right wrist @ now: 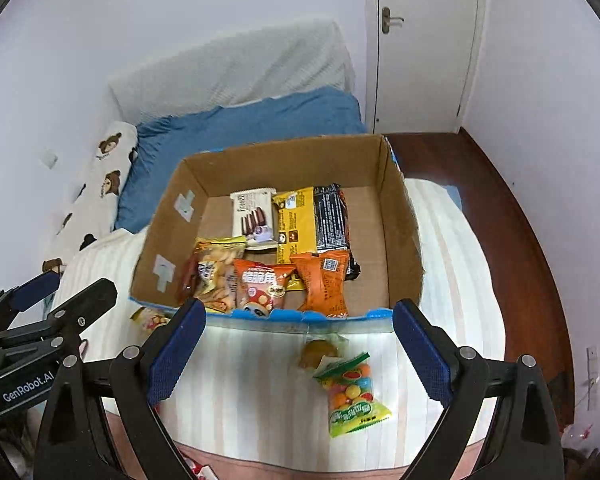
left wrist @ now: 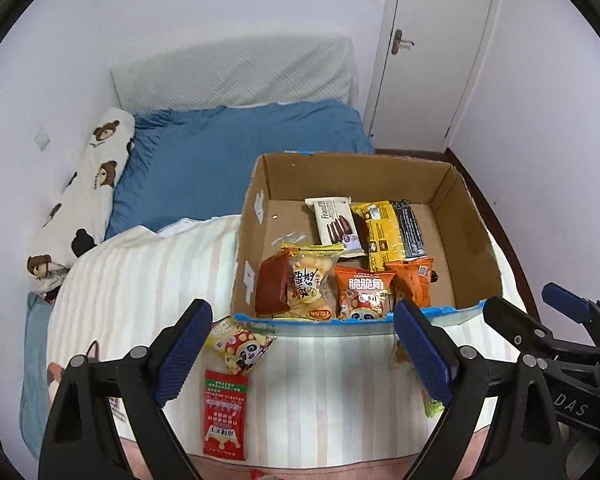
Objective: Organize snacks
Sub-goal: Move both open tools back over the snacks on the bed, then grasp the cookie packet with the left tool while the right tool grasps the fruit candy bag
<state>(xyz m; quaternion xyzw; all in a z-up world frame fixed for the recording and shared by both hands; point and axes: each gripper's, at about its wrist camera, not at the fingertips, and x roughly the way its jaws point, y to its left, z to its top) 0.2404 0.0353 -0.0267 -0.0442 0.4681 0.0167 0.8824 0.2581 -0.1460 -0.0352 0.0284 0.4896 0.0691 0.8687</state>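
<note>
An open cardboard box (left wrist: 466, 232) (right wrist: 400, 216) sits on the striped bed cover and holds several snack packs, among them an orange pack (left wrist: 362, 292) (right wrist: 260, 284) at the front. My left gripper (left wrist: 304, 356) hovers open and empty over the cover in front of the box. A yellow panda pack (left wrist: 242, 346) and a red sachet (left wrist: 225, 416) lie between its fingers on the cover. My right gripper (right wrist: 296, 356) is open and empty too. A bag of coloured candy balls (right wrist: 350, 394) and a small brown-filled pack (right wrist: 316, 352) lie below it.
Striped cover (left wrist: 148, 280) lies over a blue sheet (left wrist: 236, 152), with a bear-print pillow (left wrist: 88, 184) at the left by the wall. A dark wooden bed edge (right wrist: 512, 232) runs along the right. A white door (right wrist: 424, 40) stands behind.
</note>
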